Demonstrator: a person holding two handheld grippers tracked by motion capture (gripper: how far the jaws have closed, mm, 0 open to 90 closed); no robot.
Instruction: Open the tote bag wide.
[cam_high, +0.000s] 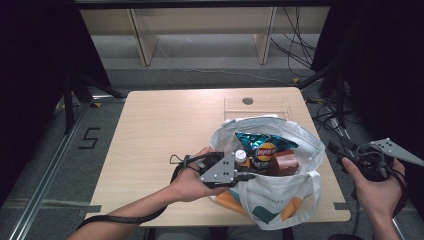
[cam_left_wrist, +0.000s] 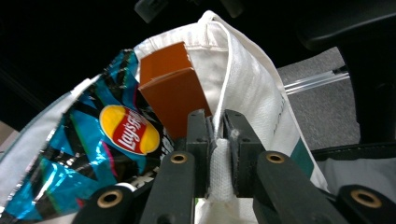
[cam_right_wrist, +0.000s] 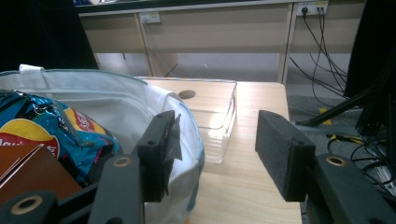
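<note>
A white tote bag (cam_high: 280, 200) with teal and orange marks stands open on the table's near right. Inside are a blue Lay's chip bag (cam_high: 265, 145), a brown box (cam_high: 286, 162) and a white-capped bottle (cam_high: 240, 155). My left gripper (cam_high: 251, 175) is at the bag's near rim, shut on a fold of its white fabric (cam_left_wrist: 219, 163), with the chip bag (cam_left_wrist: 126, 133) and brown box (cam_left_wrist: 173, 91) just beyond. My right gripper (cam_high: 340, 155) hovers open off the bag's right side. Its jaws (cam_right_wrist: 222, 156) stand wide beside the bag rim (cam_right_wrist: 140, 100), holding nothing.
A clear plastic container (cam_high: 257, 107) sits behind the bag toward the table's far edge, seen close in the right gripper view (cam_right_wrist: 215, 112). Bare wooden tabletop (cam_high: 160, 135) spreads to the left. Cables and stand legs lie on the floor at right.
</note>
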